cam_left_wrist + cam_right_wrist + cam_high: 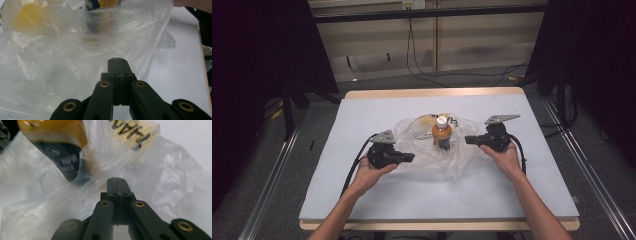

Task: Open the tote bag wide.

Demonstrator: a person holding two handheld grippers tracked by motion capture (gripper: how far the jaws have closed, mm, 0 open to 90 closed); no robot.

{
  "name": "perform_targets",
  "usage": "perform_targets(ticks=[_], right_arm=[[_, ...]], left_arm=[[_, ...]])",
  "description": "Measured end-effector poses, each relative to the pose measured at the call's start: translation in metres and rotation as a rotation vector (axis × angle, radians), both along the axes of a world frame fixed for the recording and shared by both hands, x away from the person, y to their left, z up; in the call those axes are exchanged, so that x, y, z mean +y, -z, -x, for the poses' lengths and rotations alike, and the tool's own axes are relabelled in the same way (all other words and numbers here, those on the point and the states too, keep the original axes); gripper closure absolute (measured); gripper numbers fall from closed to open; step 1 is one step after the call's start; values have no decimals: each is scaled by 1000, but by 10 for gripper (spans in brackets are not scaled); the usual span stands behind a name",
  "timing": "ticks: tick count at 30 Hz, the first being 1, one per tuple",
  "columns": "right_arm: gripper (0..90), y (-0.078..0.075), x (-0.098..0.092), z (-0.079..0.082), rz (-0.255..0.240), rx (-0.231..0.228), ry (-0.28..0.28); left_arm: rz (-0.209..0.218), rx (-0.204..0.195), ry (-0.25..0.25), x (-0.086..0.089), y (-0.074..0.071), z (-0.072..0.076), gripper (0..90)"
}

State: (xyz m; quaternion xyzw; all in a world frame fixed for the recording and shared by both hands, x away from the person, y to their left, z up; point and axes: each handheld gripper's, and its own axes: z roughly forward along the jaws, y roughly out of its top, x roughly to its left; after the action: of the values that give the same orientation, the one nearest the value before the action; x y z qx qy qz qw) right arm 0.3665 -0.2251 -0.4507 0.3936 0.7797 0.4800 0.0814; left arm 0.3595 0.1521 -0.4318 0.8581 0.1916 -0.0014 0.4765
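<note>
- Broad white-topped table [362, 190], carrying everything.
- Crumpled clear plastic bag [432, 155] at table centre, likely to slide or tear if tugged unevenly.
- Left gripper [411, 158] and right gripper [468, 140], jaws pressed together, pinching nothing discernible.
- Small upright orange bottle with white cap [441, 134] inside bag, liable to topple.

Two black handheld grippers, left gripper [411, 158] and right gripper [468, 140], each topped by a grey three-cornered plate and trailed by a black cable. Brass-coloured pivot bushings and small screws are seen on the black jaw linkages. Forearms are bare, unsleeved.
</note>
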Motion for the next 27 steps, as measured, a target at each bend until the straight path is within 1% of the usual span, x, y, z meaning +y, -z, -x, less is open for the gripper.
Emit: perform_targets(ticks=[2,4,8,10,11,12,13,15,17,18,19,20,22,23,25,27], right_arm=[[900,-7,1,1,-21,-12,-7],[900,-13,5,3,-16,-20,-22],[900,-21,18,9,-31,-34,-69],[900,-25,23,12,-38,-42,-89],[900,-26,25,14,-48,-44,-95],[900,-28,26,16,-54,-48,-101],[900,-29,28,17,-55,-50,-110],[900,-29,31,18,-49,-43,-120],[900,-25,36,18,-34,-30,-132],[900,-22,39,17,-30,-21,-140],[900,-19,42,15,-31,-12,-145],[900,-16,45,14,-28,-3,-149],[900,-8,51,10,1,18,-155],[900,-3,52,7,7,32,-160],[900,6,50,3,29,47,-136],[900,11,45,0,37,65,-111]], left_arm=[[13,-13,-6,-2,-8,-2,900],[44,-19,-11,-5,-16,-3,900],[55,-47,11,-15,-32,-7,900],[87,-46,20,-22,-38,-9,900],[96,-44,23,-25,-40,-11,900],[98,-40,28,-28,-40,-13,900],[94,-36,21,-32,-40,-16,900],[92,-10,11,-39,-34,-22,900],[71,10,4,-46,-25,-30,900],[57,19,-9,-49,-20,-33,900],[32,26,-13,-53,-14,-37,900],[-3,27,-25,-56,-8,-39,900],[-50,38,-22,-62,3,-43,900],[-64,42,-30,-64,7,-45,900],[-90,51,-30,-65,14,-47,900],[-109,54,-32,-65,18,-49,900]])
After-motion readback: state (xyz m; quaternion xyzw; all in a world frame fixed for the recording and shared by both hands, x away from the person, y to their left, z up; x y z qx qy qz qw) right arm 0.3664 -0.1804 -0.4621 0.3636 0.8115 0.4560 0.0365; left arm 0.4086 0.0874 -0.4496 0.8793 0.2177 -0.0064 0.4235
